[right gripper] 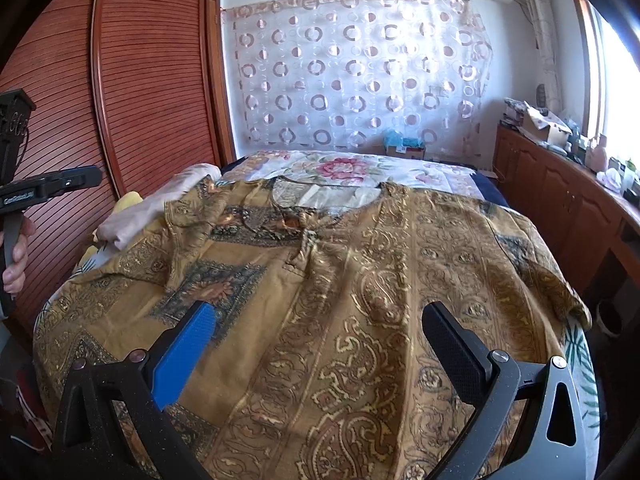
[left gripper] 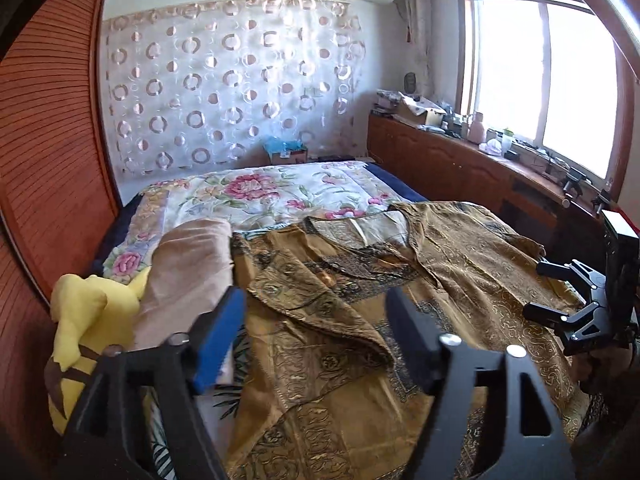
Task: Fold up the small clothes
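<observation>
- Across the bed (right gripper: 460,168), the brown patterned shirt (right gripper: 340,280) lies spread front-up, its left sleeve seemingly folded inward
- left hand-held gripper (left gripper: 316,328) gapes empty above that fold; right hand-held gripper (right gripper: 320,344) likewise wide, holding nothing
- Next: pinch the right sleeve, fold inward

Only one marking is found: small white lettering is printed on the side of the left gripper (right gripper: 48,188), seen at the left edge of the right wrist view. It appears to begin "Gen", but the rest is too small and blurred to be read with certainty. No other text, label, brand, number or sign can be read in either view.
</observation>
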Demonstrator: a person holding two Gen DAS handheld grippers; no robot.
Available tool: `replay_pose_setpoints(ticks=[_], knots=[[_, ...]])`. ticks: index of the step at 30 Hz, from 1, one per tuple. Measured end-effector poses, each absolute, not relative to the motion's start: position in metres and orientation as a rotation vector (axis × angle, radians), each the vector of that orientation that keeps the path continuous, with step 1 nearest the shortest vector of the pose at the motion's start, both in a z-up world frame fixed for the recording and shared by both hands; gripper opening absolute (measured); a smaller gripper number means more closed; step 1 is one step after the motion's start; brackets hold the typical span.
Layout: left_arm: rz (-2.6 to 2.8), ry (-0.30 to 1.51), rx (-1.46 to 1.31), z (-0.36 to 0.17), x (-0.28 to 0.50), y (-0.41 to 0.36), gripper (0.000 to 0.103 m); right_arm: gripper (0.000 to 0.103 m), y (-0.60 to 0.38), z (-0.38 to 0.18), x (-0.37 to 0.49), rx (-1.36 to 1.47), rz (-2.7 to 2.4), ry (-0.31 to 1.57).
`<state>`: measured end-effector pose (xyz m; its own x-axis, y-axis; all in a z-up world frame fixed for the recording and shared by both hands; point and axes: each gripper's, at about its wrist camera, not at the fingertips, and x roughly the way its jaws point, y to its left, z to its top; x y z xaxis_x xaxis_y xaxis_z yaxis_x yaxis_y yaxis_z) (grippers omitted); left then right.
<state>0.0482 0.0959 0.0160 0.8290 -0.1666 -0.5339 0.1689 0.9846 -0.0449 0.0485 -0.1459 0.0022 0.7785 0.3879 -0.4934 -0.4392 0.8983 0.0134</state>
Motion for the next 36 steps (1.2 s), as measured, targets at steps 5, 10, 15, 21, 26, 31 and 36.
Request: replay_pose_setpoints(ticks=[5,10,15,21,26,31,36], knots=[[-0.104,0.563,-0.015,0.009,0.045,0.11,0.078,0.101,-0.127,0.012,0.053,-0.153,0.497,0.486],[-0.057,0.577,-0.063,-0.003,0.04,0.13,0.078,0.093,-0.097,0.022,0.079,-0.219,0.58,0.462],[-0.023,0.577,-0.081,-0.011,0.032,0.141,0.078,0.074,-0.061,0.025,0.119,-0.253,0.695,0.486],[0.005,0.582,-0.105,-0.018,0.029,0.151,0.078,0.068,-0.006,0.003,0.164,-0.312,0.81,0.6],[0.014,0.589,-0.109,-0.022,0.027,0.153,0.078,0.06,0.036,-0.023,0.191,-0.365,0.85,0.705],[0.011,0.592,-0.113,-0.024,0.026,0.154,0.078,0.044,0.051,-0.033,0.207,-0.443,0.814,0.743],[-0.001,0.601,-0.12,-0.028,0.026,0.151,0.078,0.014,0.059,-0.031,0.217,-0.437,0.788,0.722]])
